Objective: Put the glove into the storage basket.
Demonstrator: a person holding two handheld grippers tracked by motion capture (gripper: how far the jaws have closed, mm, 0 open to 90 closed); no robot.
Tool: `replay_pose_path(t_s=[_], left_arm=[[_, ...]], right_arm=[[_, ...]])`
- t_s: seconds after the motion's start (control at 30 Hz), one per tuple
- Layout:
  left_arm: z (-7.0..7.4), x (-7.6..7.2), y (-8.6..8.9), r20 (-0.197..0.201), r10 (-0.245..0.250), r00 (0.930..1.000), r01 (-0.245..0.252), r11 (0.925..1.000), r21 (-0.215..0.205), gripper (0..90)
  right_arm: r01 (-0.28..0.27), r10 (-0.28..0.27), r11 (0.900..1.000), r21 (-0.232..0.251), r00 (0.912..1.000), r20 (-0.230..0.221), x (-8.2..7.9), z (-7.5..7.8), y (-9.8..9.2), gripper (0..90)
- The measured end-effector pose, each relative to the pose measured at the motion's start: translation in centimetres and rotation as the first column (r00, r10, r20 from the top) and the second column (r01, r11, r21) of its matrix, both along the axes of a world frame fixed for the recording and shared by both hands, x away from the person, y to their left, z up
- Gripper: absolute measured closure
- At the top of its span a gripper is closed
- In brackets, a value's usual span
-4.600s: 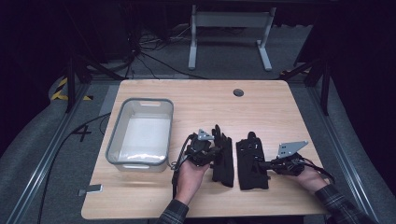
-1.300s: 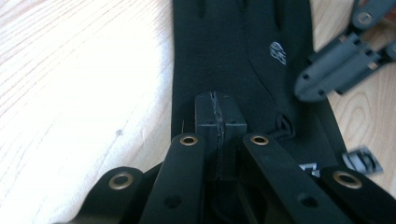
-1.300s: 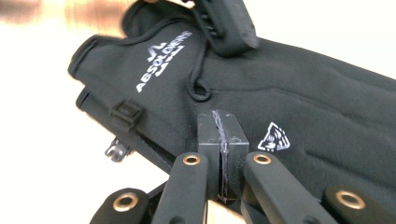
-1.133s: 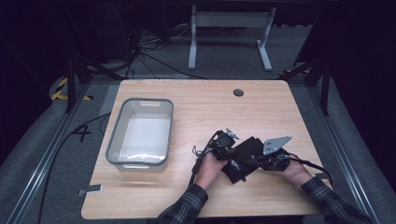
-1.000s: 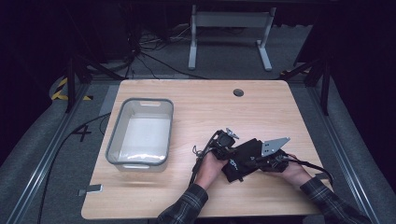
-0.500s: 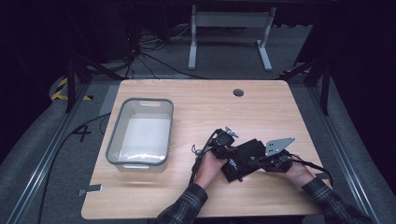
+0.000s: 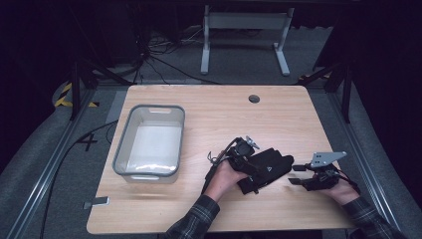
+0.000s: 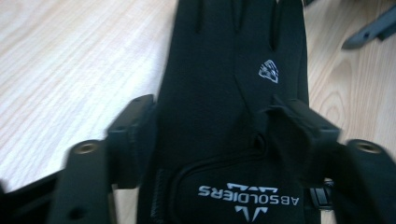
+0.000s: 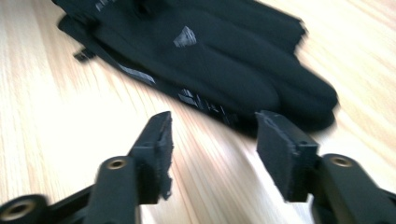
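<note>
While the gloves [image 7: 264, 169] lie stacked on the bench [image 7: 219, 107], one on top of the other, I hold a gripper in each hand at either end of them. My left gripper [image 7: 249, 167] sits over the cuff end, and its jaws have just been opening: in the left gripper view the top glove's cuff, with white lettering on it, lies between the two pads [image 8: 133, 135], which stand apart at either edge of the cloth and do not pinch it. The glove fingers point away from that gripper, toward the far side of its view.

My right gripper [image 7: 297, 174] is just beside the fingertip end of the gloves, not touching them. Its jaws have also just been opening, and in the right gripper view they stand parted with only bare wood between the pads [image 9: 156, 140]; the gloves lie a little beyond them, slightly blurred. My right hand [image 7: 343, 189] rests near the bench's near right corner.

A grey bin [image 7: 122, 164] stands on the left part of the bench, well apart from the gloves and from my left hand [image 7: 224, 177].
</note>
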State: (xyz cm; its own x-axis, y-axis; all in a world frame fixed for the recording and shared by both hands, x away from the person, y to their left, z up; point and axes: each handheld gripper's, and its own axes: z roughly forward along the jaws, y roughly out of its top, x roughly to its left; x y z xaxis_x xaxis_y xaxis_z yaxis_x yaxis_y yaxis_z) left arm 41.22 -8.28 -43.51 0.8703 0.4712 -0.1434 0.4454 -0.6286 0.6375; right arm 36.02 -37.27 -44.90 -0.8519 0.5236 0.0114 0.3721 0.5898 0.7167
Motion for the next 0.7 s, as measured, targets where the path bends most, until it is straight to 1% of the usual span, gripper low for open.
replay_pose_path(t_s=[0.03,0.07,0.1,0.17,0.23,0.3,0.4,0.47,0.57,0.7], left_arm=[[0.0,0.0,-0.2,0.000,-0.015,0.9999,0.015,0.9999,0.004,26.4],[-0.1,-0.1,-0.5,0.002,-0.017,0.9999,0.017,0.9999,0.000,23.6],[-0.1,-0.1,-0.8,0.003,-0.034,0.9994,0.033,0.9994,0.013,20.2],[-0.2,0.0,-1.2,0.013,-0.048,0.9988,0.048,0.9985,0.027,15.1],[-0.3,0.0,-1.7,0.019,-0.061,0.9979,0.060,0.9974,0.038,13.6],[-0.4,-0.1,-2.0,0.017,-0.061,0.9980,0.061,0.9975,0.035,12.8],[-0.7,-0.2,-2.6,0.017,-0.080,0.9967,0.079,0.9950,0.062,12.6],[-0.9,-0.3,-2.9,0.028,-0.079,0.9965,0.077,0.9937,0.082,12.1],[-1.0,-0.5,-3.1,0.040,-0.078,0.9962,0.074,0.9928,0.095,11.9],[-1.3,-0.8,-3.4,0.069,-0.084,0.9940,0.075,0.9892,0.125,12.1]], right_arm=[[0.014,-0.014,1.000,0.003,0.9999,-0.002,-0.2,-0.1,-0.4,40.0],[0.023,-0.023,1.000,0.004,0.9997,0.002,-0.3,-0.1,-0.7,38.0],[0.033,-0.033,0.999,0.004,0.9994,0.005,-0.5,-0.2,-0.9,35.9],[0.055,-0.055,0.998,0.005,0.9984,0.010,-0.8,-0.3,-1.5,30.5],[0.069,-0.069,0.998,0.000,0.9975,0.014,-0.9,-0.5,-1.8,27.5],[0.084,-0.084,0.996,0.000,0.9964,0.012,-1.0,-0.6,-2.1,25.5],[0.097,-0.097,0.995,-0.002,0.9951,0.018,-1.0,-0.7,-2.3,22.7],[0.099,-0.099,0.995,-0.005,0.9948,0.023,-1.0,-0.8,-2.3,22.1],[0.102,-0.102,0.995,-0.008,0.9946,0.023,-0.9,-0.9,-2.2,21.3],[0.102,-0.101,0.995,-0.017,0.9946,0.023,-0.9,-1.0,-2.2,20.6]])
